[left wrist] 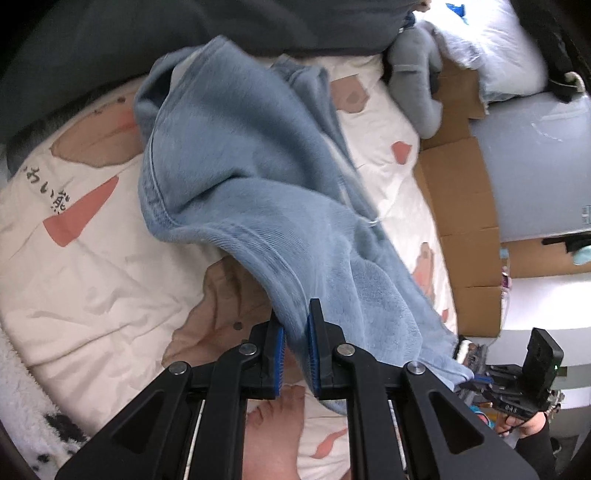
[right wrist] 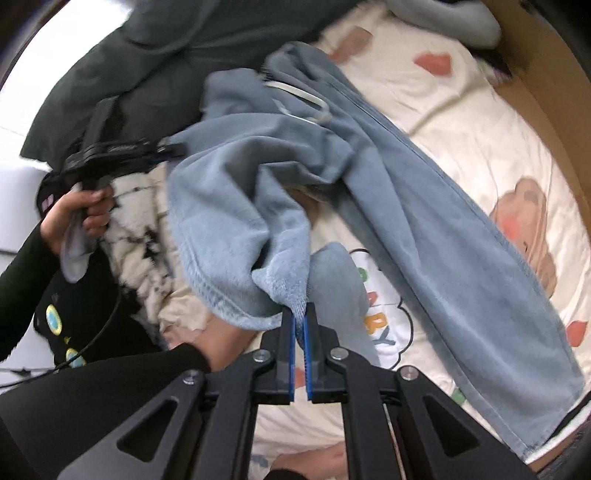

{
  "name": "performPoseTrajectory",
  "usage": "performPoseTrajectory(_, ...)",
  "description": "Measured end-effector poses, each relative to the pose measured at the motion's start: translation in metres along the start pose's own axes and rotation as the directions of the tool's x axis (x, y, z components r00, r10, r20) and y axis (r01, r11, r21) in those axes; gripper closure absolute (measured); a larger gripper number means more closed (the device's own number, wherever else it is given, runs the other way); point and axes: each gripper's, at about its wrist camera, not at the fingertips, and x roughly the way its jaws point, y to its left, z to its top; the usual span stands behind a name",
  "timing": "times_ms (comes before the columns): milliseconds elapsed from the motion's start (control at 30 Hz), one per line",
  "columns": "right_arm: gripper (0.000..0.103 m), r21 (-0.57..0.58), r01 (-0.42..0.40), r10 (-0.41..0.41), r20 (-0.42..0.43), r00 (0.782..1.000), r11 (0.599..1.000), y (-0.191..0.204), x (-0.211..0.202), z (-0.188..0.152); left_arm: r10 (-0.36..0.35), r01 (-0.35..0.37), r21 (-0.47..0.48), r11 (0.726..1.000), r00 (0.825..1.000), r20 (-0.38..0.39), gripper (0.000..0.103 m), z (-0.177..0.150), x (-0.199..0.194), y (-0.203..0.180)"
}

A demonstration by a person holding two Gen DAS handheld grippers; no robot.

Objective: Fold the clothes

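Two grippers, one in each hand, hold a blue fleece garment over a bed. In the left wrist view, the left gripper (left wrist: 295, 325) sits at the lower centre of the frame, its fingers (left wrist: 314, 343) clamped on a bunched edge of the garment (left wrist: 240, 155). From that grip the cloth runs up and left across the frame, sagging onto the cream printed quilt (left wrist: 92, 266); a second strand trails to the lower right, toward the right gripper (left wrist: 524, 384) at the frame's right edge.

In the right wrist view, the right gripper (right wrist: 299, 317) is at the lower centre, its fingers (right wrist: 288, 332) pressed nearly together on a fluffy fold of the same garment (right wrist: 424, 206). A long panel stretches from the upper centre down to the lower right, lying along the quilt (right wrist: 480, 122). At the far left the left gripper (right wrist: 122, 155) pinches another part of the cloth.

The garment's long axis appears to run diagonally away from both grips, toward the dark bedding (left wrist: 184, 33) at the top of the frame, with most of the cloth lying beyond the fingers. Laying it flat likely depends on drawing the two held points apart across that axis; the grips look about equally near the bulk.
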Motion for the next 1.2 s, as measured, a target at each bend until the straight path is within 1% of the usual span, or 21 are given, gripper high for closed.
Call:
performPoseTrajectory(33, 0.099, 0.021, -0.003, 0.003, 0.001, 1.000, 1.000, -0.009, 0.008, 0.003, 0.010, -0.010, -0.001, 1.000, 1.000, -0.003, 0.098, 0.000, 0.006, 0.003)
performPoseTrajectory(100, 0.097, 0.076, -0.007, 0.007, 0.001, 1.000, 0.997, -0.026, 0.026, 0.008, 0.029, -0.029, -0.013, 0.999, 1.000, -0.012, 0.098, 0.000, 0.017, 0.011)
performPoseTrajectory(133, 0.093, 0.096, -0.003, 0.002, 0.005, 1.000, 0.995, -0.034, 0.032, 0.011, 0.035, -0.035, -0.019, 0.999, 0.999, -0.016, 0.099, 0.000, 0.021, 0.014)
performPoseTrajectory(267, 0.085, 0.152, 0.015, -0.021, 0.039, 0.999, 0.988, -0.060, 0.043, 0.017, 0.058, -0.058, -0.026, 0.998, 0.998, -0.016, 0.099, -0.002, 0.030, 0.022)
performPoseTrajectory(333, 0.071, 0.182, 0.019, -0.031, 0.067, 0.997, 0.983, -0.072, 0.040, 0.015, 0.072, -0.072, -0.028, 0.997, 0.997, -0.009, 0.099, -0.002, 0.031, 0.025)
performPoseTrajectory(367, 0.067, 0.201, 0.008, -0.026, 0.085, 0.996, 0.980, -0.077, 0.036, 0.011, 0.076, -0.077, -0.030, 0.997, 0.997, -0.006, 0.099, -0.002, 0.031, 0.027)
performPoseTrajectory(400, 0.062, 0.225, -0.009, -0.016, 0.110, 0.994, 0.974, -0.085, 0.030, 0.006, 0.080, -0.080, -0.033, 0.996, 0.997, -0.003, 0.099, -0.001, 0.031, 0.028)
performPoseTrajectory(433, 0.060, 0.246, -0.022, -0.011, 0.132, 0.991, 0.969, -0.091, 0.026, 0.000, 0.081, -0.081, -0.037, 0.996, 0.997, -0.001, 0.099, -0.002, 0.031, 0.029)
performPoseTrajectory(533, 0.059, 0.295, -0.035, -0.022, 0.190, 0.982, 0.955, -0.110, 0.011, -0.026, 0.062, -0.062, -0.054, 0.997, 0.998, -0.002, 0.099, -0.003, 0.031, 0.032)
performPoseTrajectory(600, 0.059, 0.325, -0.035, -0.042, 0.228, 0.973, 0.945, -0.124, 0.002, -0.053, 0.052, -0.052, -0.052, 0.997, 0.999, -0.008, 0.098, -0.006, 0.031, 0.031)
performPoseTrajectory(667, 0.059, 0.361, -0.034, -0.059, 0.244, 0.968, 0.932, -0.136, 0.000, -0.079, 0.050, -0.051, -0.046, 0.998, 0.999, -0.023, 0.098, -0.009, 0.031, 0.030)
performPoseTrajectory(733, 0.055, 0.409, -0.041, -0.069, 0.251, 0.965, 0.912, -0.148, 0.003, -0.107, 0.061, -0.063, -0.056, 0.996, 0.997, -0.044, 0.098, -0.012, 0.031, 0.033)
performPoseTrajectory(767, 0.051, 0.427, -0.047, -0.070, 0.254, 0.965, 0.903, -0.151, 0.006, -0.119, 0.063, -0.066, -0.065, 0.996, 0.997, -0.048, 0.098, -0.014, 0.030, 0.036)
performPoseTrajectory(800, 0.049, 0.442, -0.056, -0.066, 0.257, 0.964, 0.895, -0.154, 0.010, -0.131, 0.066, -0.070, -0.072, 0.995, 0.996, -0.052, 0.098, -0.015, 0.030, 0.037)
performPoseTrajectory(867, 0.048, 0.469, -0.074, -0.060, 0.265, 0.963, 0.880, -0.159, 0.019, -0.154, 0.084, -0.088, -0.072, 0.993, 0.995, -0.062, 0.097, -0.019, 0.030, 0.038)
performPoseTrajectory(900, 0.048, 0.481, -0.085, -0.055, 0.271, 0.961, 0.873, -0.161, 0.026, -0.162, 0.093, -0.098, -0.072, 0.993, 0.993, -0.067, 0.093, -0.021, 0.029, 0.038)
performPoseTrajectory(933, 0.047, 0.492, -0.100, -0.047, 0.278, 0.959, 0.865, -0.162, 0.034, -0.170, 0.103, -0.108, -0.070, 0.992, 0.992, -0.073, 0.090, -0.023, 0.029, 0.038)
performPoseTrajectory(1000, 0.047, 0.514, -0.129, -0.033, 0.293, 0.955, 0.848, -0.164, 0.049, -0.185, 0.132, -0.137, -0.053, 0.989, 0.987, -0.090, 0.089, -0.029, 0.028, 0.038)
performPoseTrajectory(1033, 0.047, 0.518, -0.143, -0.026, 0.304, 0.952, 0.843, -0.164, 0.056, -0.190, 0.136, -0.141, -0.048, 0.989, 0.986, -0.096, 0.089, -0.032, 0.027, 0.037)
performPoseTrajectory(1100, 0.047, 0.513, -0.166, -0.016, 0.332, 0.943, 0.842, -0.162, 0.068, -0.195, 0.144, -0.149, -0.038, 0.988, 0.984, -0.104, 0.089, -0.036, 0.024, 0.035)
performPoseTrajectory(1200, 0.047, 0.495, -0.177, -0.020, 0.368, 0.930, 0.851, -0.159, 0.080, -0.196, 0.165, -0.170, -0.033, 0.985, 0.980, -0.114, 0.089, -0.041, 0.019, 0.036)
